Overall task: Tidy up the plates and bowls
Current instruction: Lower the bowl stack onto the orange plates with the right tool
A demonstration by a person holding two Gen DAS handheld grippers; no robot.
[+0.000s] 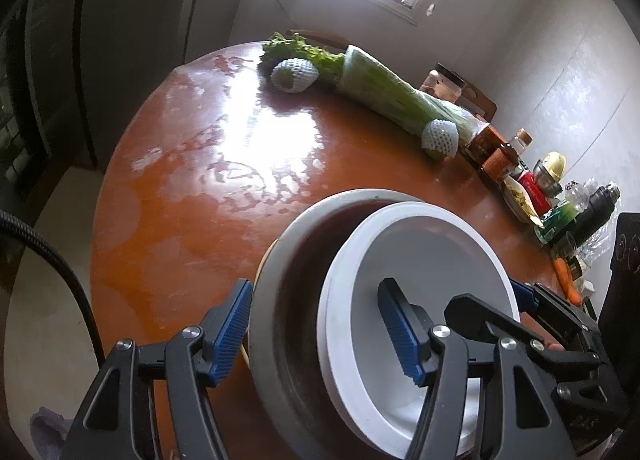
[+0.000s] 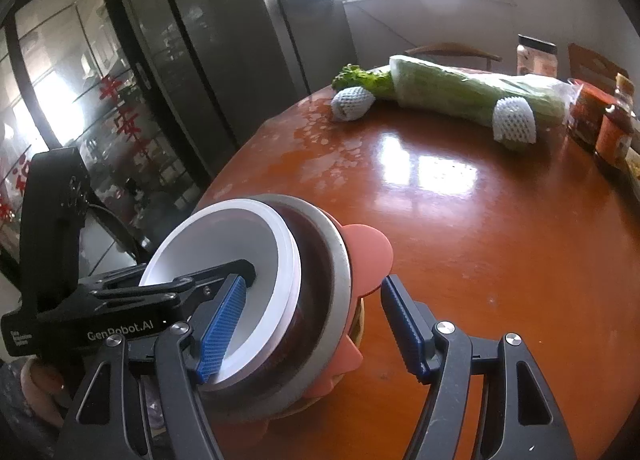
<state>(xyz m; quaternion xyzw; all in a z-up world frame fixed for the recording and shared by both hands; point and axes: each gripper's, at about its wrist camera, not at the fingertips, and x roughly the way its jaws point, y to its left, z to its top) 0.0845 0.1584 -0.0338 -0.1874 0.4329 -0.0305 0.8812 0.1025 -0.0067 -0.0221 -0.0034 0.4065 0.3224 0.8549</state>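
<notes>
A white bowl (image 1: 424, 260) sits nested in a larger grey bowl (image 1: 280, 260) on the orange-brown round table (image 1: 180, 199). In the right wrist view the white bowl (image 2: 208, 248) and the grey bowl (image 2: 340, 260) rest on a pink flower-shaped plate (image 2: 370, 252). My left gripper (image 1: 320, 336) is open, one finger outside the grey bowl's rim and the other inside the white bowl. My right gripper (image 2: 316, 328) is open, its jaws straddling the right side of the stack, one finger inside the white bowl. The left gripper's finger (image 2: 224, 272) also reaches into the white bowl.
A long wrapped bunch of celery (image 1: 384, 95) and two foam-netted fruits (image 1: 292, 73) (image 1: 440, 137) lie at the table's far side. Jars, bottles and packets (image 1: 520, 179) crowd the right edge, with a carrot (image 1: 566, 278). A dark fridge (image 2: 224, 59) stands to the left.
</notes>
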